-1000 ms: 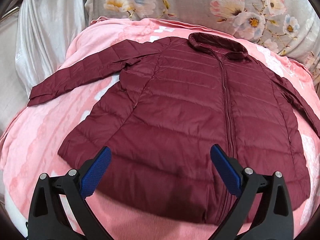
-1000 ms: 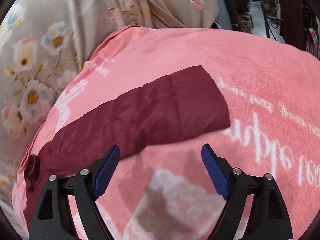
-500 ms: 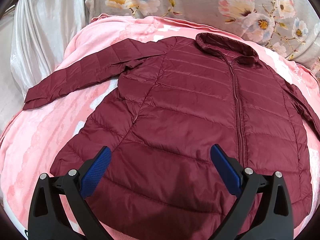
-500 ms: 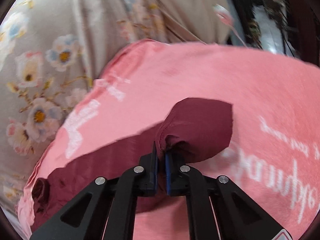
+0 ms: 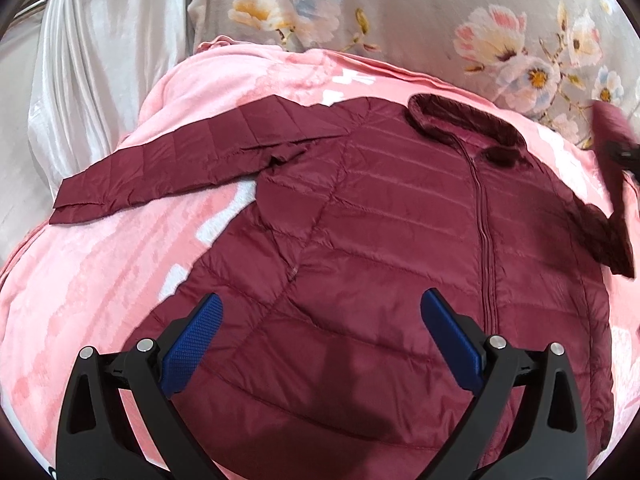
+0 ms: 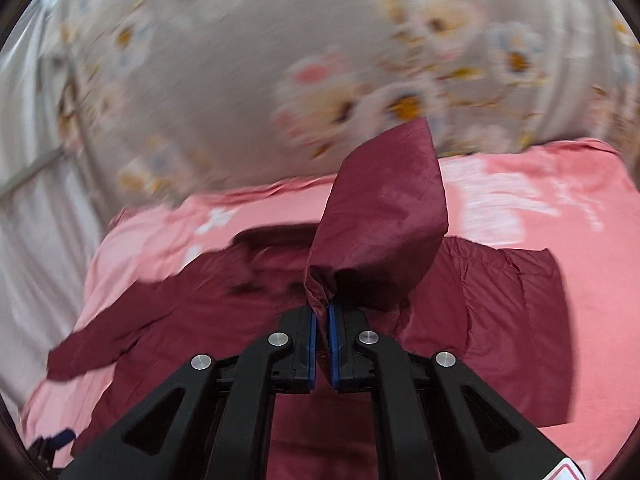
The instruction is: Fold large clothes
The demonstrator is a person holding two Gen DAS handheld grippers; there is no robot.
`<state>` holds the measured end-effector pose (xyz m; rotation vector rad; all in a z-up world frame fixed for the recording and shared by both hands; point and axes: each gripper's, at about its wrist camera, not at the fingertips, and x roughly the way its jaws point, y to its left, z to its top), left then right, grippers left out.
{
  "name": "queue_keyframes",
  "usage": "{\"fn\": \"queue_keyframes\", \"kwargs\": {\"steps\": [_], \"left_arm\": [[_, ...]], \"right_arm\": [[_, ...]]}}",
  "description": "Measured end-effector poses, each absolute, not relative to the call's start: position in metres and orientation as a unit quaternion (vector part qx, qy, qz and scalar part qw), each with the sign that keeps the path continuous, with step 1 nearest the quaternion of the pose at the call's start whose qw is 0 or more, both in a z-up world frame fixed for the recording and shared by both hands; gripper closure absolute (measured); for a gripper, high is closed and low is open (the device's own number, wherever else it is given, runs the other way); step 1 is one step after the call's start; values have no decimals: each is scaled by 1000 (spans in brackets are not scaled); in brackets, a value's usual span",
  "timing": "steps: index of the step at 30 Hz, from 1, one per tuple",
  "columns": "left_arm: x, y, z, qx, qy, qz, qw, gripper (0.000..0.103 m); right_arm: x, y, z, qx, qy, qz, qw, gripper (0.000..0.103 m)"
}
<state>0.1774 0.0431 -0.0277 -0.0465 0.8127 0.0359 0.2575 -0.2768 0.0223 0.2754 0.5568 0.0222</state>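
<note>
A maroon quilted jacket (image 5: 400, 248) lies front up, zipped, on a pink blanket (image 5: 100, 264); its collar (image 5: 460, 120) points to the far side. Its left sleeve (image 5: 192, 160) lies spread out flat. My left gripper (image 5: 320, 320) is open and empty, hovering over the jacket's lower left part. My right gripper (image 6: 322, 320) is shut on the cuff end of the right sleeve (image 6: 384, 232) and holds it lifted above the jacket body (image 6: 500, 320). The raised sleeve also shows at the right edge of the left wrist view (image 5: 612, 128).
A grey floral fabric (image 5: 400, 20) rises behind the blanket. A white satin cloth (image 5: 100, 80) hangs at the far left. The blanket's left edge (image 5: 16, 280) drops away. White lettering (image 6: 520, 200) marks the blanket beyond the jacket.
My right gripper closed on the right sleeve's cuff, lifted it and swung it over toward the jacket body. My left gripper moved forward over the jacket, still open.
</note>
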Motion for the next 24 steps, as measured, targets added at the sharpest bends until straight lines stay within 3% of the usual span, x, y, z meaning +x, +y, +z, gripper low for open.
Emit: {"fn": "queue_keyframes", "kwargs": {"steps": [13,16,18,21,24], "left_arm": [[199,90,-29,-75,398,12,914,6],[207,97,-31,-98,402,-7,910,6],[217,101,-33,-123,410,-31,903,6],[234,103,-38,-157,426,-65,889,6],[253,96,-43,-177,436,-91,878,6]], "right_arm": [[300,-101,-60,44,383,132,913,97],[305,-86,-75,22,408,144,902,85],[302,-84,-75,13,413,154,898,66],[279,-100,-55,27,388,170,905,49],[253,-130,-34,44,356,148,922,47]]}}
